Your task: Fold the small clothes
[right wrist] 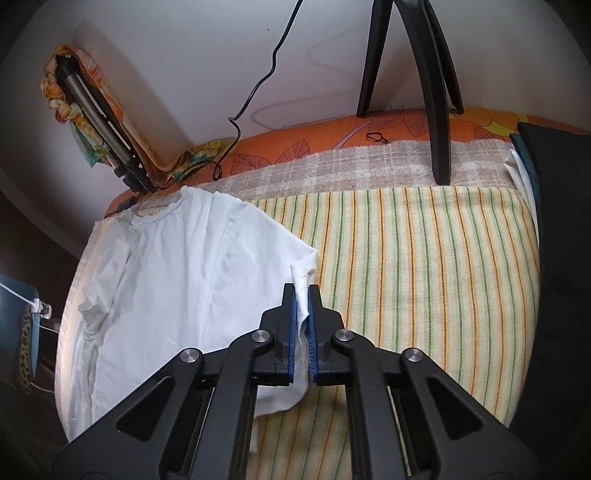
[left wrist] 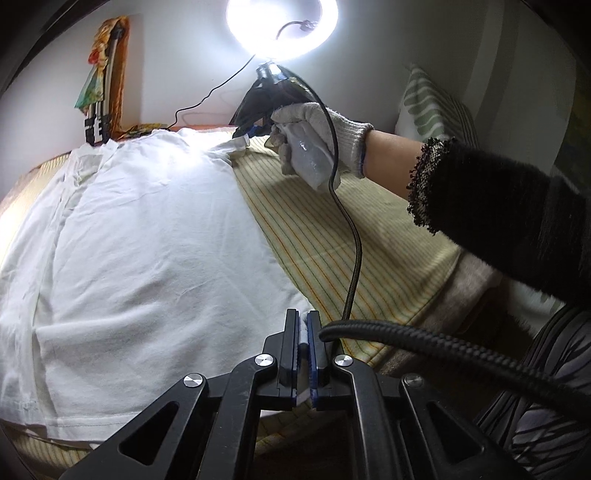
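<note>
A white T-shirt [left wrist: 147, 236] lies spread on the striped yellow cloth [left wrist: 332, 229] covering the bed. My left gripper [left wrist: 303, 325] is shut on the shirt's lower right hem corner. In the left wrist view the gloved hand holds my right gripper [left wrist: 245, 138] at the shirt's far right sleeve. In the right wrist view my right gripper [right wrist: 303, 299] is shut on the edge of the white T-shirt's [right wrist: 177, 266] sleeve, with the collar toward the far wall.
A ring lamp [left wrist: 282, 26] glares overhead on black tripod legs [right wrist: 439, 110] standing at the bed's far side. A folded stack of clothes [right wrist: 532, 177] sits at right. A striped pillow [left wrist: 432, 103] leans on the wall. A cable [left wrist: 347, 236] hangs over the bed.
</note>
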`<state>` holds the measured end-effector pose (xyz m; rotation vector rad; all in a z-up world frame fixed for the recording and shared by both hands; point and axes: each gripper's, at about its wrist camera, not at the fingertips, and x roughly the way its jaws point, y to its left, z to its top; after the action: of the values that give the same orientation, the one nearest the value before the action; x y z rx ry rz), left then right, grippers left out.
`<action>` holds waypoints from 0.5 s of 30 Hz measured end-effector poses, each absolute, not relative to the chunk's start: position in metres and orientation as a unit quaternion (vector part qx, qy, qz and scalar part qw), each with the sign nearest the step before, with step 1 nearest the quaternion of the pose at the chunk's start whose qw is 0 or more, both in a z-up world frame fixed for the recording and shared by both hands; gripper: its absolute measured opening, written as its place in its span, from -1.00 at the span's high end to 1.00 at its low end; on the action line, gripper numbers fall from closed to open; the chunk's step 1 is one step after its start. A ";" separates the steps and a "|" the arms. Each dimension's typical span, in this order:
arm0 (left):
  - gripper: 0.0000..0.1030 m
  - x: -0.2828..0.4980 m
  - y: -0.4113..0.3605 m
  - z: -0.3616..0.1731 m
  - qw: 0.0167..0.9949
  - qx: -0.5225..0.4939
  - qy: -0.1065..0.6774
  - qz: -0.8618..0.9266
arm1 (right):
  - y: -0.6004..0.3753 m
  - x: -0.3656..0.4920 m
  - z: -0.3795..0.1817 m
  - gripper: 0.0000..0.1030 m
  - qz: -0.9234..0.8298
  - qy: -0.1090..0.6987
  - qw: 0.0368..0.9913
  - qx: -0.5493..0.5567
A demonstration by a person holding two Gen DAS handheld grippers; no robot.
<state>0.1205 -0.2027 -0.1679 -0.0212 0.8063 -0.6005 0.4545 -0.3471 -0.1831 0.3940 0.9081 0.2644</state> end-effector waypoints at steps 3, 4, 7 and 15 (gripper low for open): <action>0.99 0.122 -0.193 -0.164 0.880 -0.033 0.381 -0.283 | -0.348 0.456 -0.170 0.89 0.119 0.426 0.872 0.208; 0.99 0.123 -0.188 -0.162 0.881 -0.040 0.378 -0.281 | -0.348 0.456 -0.164 0.89 0.115 0.423 0.873 0.212; 0.99 0.123 -0.174 -0.157 0.886 -0.061 0.369 -0.276 | -0.344 0.456 -0.148 0.89 0.113 0.412 0.876 0.222; 0.99 0.114 -0.138 -0.150 0.897 -0.092 0.350 -0.255 | -0.302 0.461 -0.114 0.89 0.112 0.400 0.884 0.217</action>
<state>0.1135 -0.1376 -0.1497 -0.1903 0.7252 -0.5291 0.4612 -0.3022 -0.1144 0.4512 0.8316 0.2327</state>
